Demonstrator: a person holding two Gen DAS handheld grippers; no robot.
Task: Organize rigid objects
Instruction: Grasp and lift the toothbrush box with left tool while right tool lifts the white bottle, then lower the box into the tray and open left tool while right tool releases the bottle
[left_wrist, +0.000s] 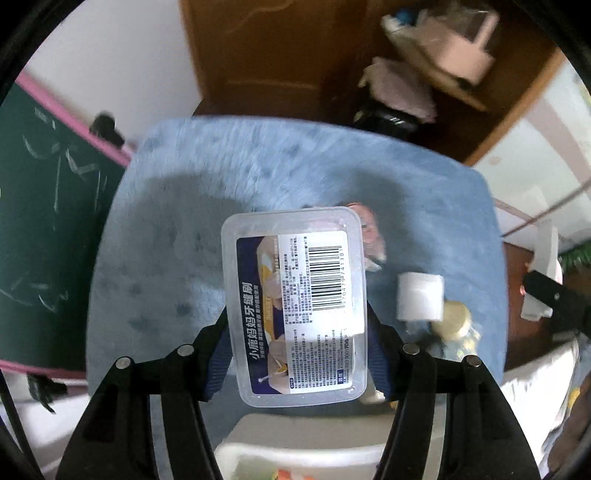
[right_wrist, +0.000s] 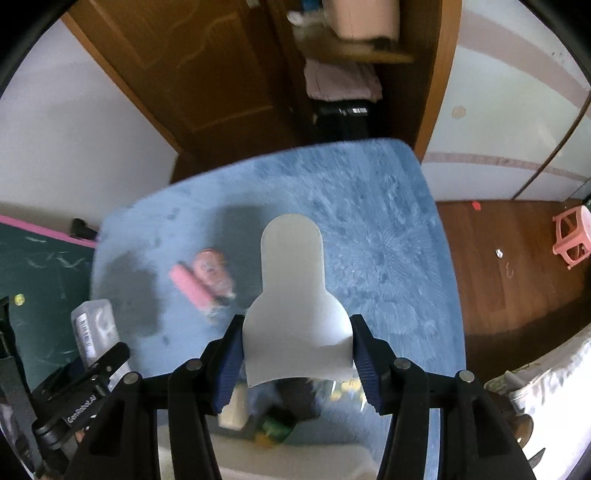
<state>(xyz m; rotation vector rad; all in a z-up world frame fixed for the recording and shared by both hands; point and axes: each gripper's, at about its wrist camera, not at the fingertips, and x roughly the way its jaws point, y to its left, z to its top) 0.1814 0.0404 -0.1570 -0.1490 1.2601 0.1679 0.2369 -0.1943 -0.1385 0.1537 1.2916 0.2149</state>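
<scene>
The left gripper (left_wrist: 299, 354) is clamped on a clear plastic box (left_wrist: 295, 302) whose label carries a barcode and Chinese print; its blue pads (left_wrist: 218, 365) press the two long sides near the box's lower end. The box's long axis runs straight out along the fingers, its far end reaching well past the fingertips over the blue fluffy mat (left_wrist: 207, 206), the labelled face turned toward the camera. In the right wrist view the same box (right_wrist: 94, 328) shows at the left edge in the other gripper, held above the mat's left border. The right gripper (right_wrist: 297, 354) is closed on a pale grey bottle-shaped object (right_wrist: 291, 295), flat-looking from this angle, with a broad lower body and a narrower rounded neck. The pads grip the broad part on both sides; the neck points away from the gripper, along the fingers, over the mat (right_wrist: 369, 229). Left of it on the mat lie a pink cylinder (right_wrist: 190, 290) and a pink packet (right_wrist: 214, 271), touching each other, blurred. In the left wrist view a white block (left_wrist: 419, 295) and a cream-capped bottle (left_wrist: 452, 321) sit close together to the right of the box, and a white bin (left_wrist: 295, 443) lies under the grippers at the lower edge.
</scene>
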